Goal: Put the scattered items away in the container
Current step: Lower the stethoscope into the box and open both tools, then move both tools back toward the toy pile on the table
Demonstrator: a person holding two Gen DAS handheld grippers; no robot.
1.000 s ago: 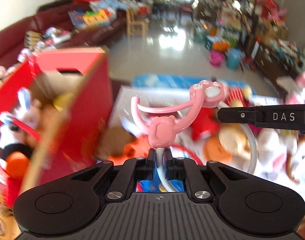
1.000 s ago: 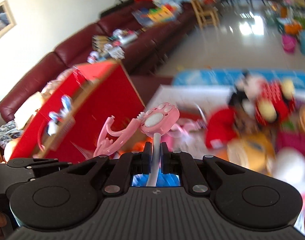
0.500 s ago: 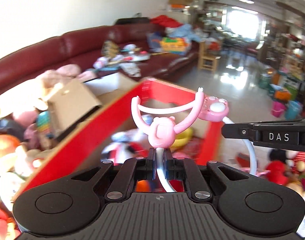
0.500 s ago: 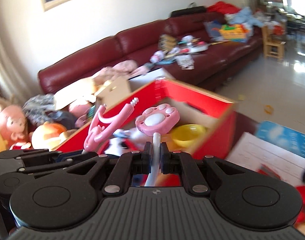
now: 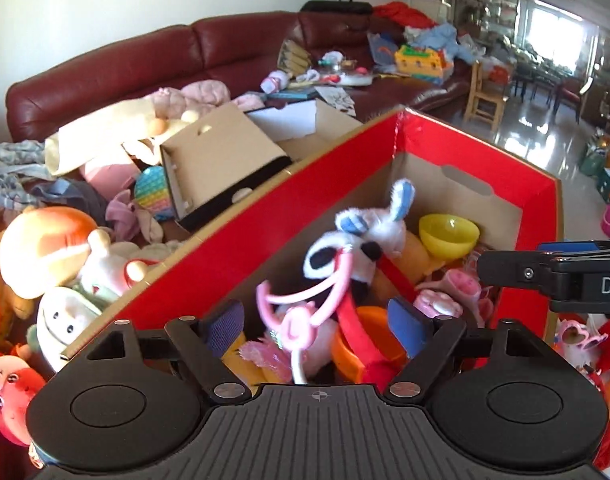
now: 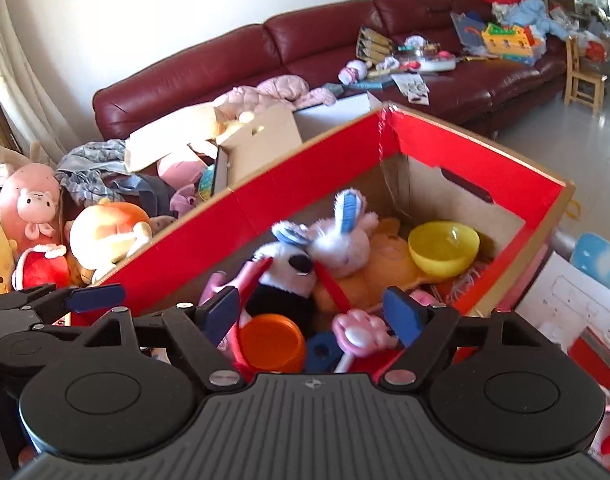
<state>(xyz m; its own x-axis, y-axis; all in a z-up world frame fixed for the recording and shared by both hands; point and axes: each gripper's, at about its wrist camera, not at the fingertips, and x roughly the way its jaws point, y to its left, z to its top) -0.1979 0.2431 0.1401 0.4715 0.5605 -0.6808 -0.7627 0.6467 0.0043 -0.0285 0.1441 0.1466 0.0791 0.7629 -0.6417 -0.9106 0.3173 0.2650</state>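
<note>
Looking along the left gripper (image 5: 317, 322), the red box (image 5: 477, 148) lay directly below and ahead, already holding a panda plush (image 5: 337, 258), a white rabbit (image 5: 375, 220) and a yellow bowl (image 5: 449, 236); its jaws were opening, and the pink phone holder (image 5: 301, 308) sat between the blue pads untouched by either, blurred, probably dropping into the box; the other gripper's finger jutted in from the right edge.

From the right gripper (image 6: 311, 314), the same box (image 6: 477, 148) filled the middle; its jaws were opening too, with the holder's paw-shaped end (image 6: 361, 332) between the pads but free of them, just beside an orange cup (image 6: 273, 344); a maroon sofa (image 6: 225, 60) and loose plush toys (image 6: 105, 236) lay beyond the box's far wall.

Releasing well here would mean spreading both pairs of jaws together, so neither end snags, holding over the box's interior until the holder settles, then lifting straight clear.
</note>
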